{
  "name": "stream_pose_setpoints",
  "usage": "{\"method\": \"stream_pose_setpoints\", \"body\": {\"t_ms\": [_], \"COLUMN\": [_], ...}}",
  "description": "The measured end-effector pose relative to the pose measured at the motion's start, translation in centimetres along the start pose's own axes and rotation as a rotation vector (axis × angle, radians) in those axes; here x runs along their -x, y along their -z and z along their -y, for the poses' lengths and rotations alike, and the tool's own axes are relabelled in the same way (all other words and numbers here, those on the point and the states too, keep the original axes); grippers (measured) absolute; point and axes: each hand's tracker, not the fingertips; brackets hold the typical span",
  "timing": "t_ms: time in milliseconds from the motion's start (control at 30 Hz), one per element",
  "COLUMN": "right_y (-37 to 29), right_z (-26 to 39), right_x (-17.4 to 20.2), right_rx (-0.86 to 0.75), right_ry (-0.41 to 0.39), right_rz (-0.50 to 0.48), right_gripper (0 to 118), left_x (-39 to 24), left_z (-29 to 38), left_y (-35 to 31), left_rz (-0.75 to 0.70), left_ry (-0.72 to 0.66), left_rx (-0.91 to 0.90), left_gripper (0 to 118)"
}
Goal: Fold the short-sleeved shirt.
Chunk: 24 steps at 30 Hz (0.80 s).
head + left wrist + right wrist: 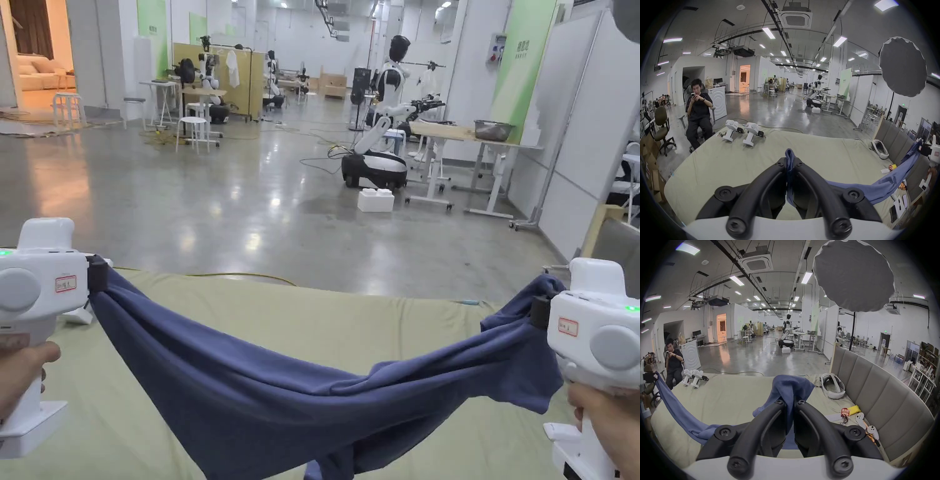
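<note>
Shirt (300,400), blue, hangs in a sagging swag above the green bed cover (387,325), strung left to right between both grippers. Left gripper (790,164) jaws clamped together on a bunched edge; right gripper (790,402) likewise pinched on fabric, with a flap spilling over its tips. Middle droops and looks twisted, lower part falls near the person. Judgement: pull hands apart evenly to take out the twist, keep both at level height, then lower flat onto the cover before creasing. Farther left, two spare grippers (743,133) lie on the bed; a headset (833,386) lies far right.
</note>
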Motion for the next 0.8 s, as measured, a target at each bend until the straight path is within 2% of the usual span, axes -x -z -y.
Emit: {"method": "stream_pose_setpoints", "body": {"t_ms": [333, 500, 667, 800], "right_y": [3.0, 3.8, 3.9, 3.9], "right_z": [-7.9, -9.8, -8.5, -4.5], "right_x": [0.1, 0.3, 0.9, 1.2], "right_rx": [-0.058, -0.085, -0.087, -0.053], "right_ry": [-0.022, -0.037, -0.054, -0.064], "right_rz": [0.047, 0.071, 0.067, 0.056], "right_gripper": [10, 10, 10, 10], "left_x": [0.1, 0.3, -0.2, -0.1], "left_z": [-6.5, -8.4, -7.1, -2.6], "left_y": [2.5, 3.8, 4.0, 3.6], "left_rz": [-0.047, -0.057, -0.048, -0.035], "left_ry": [-0.026, -0.029, -0.025, -0.02], "left_rx": [-0.067, -0.085, -0.095, -0.061], "left_gripper": [8, 8, 8, 8]}}
